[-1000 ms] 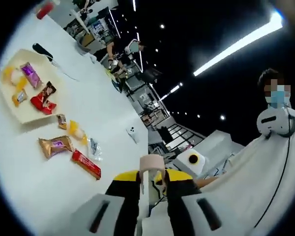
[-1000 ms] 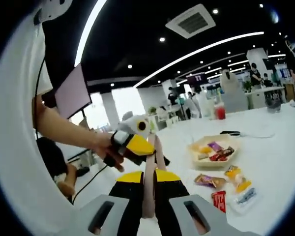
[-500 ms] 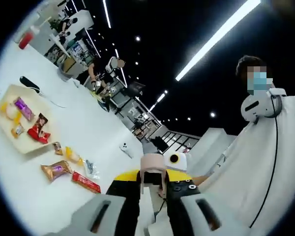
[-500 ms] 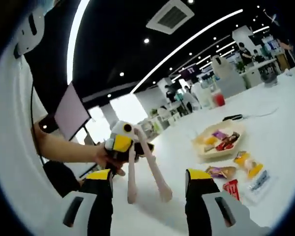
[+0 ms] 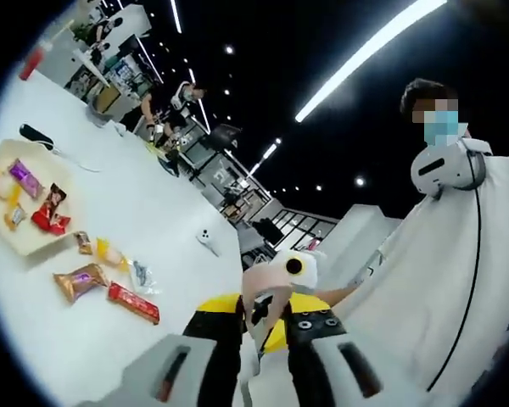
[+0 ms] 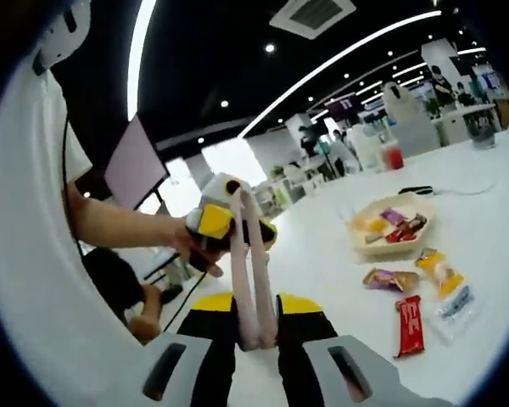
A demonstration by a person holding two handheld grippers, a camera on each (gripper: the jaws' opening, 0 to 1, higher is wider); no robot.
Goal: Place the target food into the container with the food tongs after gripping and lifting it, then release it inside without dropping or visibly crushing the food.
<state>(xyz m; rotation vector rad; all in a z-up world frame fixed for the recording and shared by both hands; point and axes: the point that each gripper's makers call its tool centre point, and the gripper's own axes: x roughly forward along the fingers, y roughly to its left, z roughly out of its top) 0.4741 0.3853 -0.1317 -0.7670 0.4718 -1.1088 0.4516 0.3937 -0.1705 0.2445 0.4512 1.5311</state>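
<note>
- On the white desk (image 6: 483,280), in the right gripper view, a pale tray (image 6: 388,227) holds several wrapped snacks; more lie loose just beside it (a gold packet (image 6: 390,279), a red bar (image 6: 410,325), a yellow sweet (image 6: 437,269)).
- Right gripper (image 6: 256,326): fingers pressed onto the lower ends of the pink food tongs (image 6: 253,263), which rise between them.
- Left gripper (image 5: 263,318): fingers pinched on the tongs' other end, held off the desk, well apart from the tray.
- Behind the tongs, a hand (image 6: 191,246) holds the other gripper.
</note>
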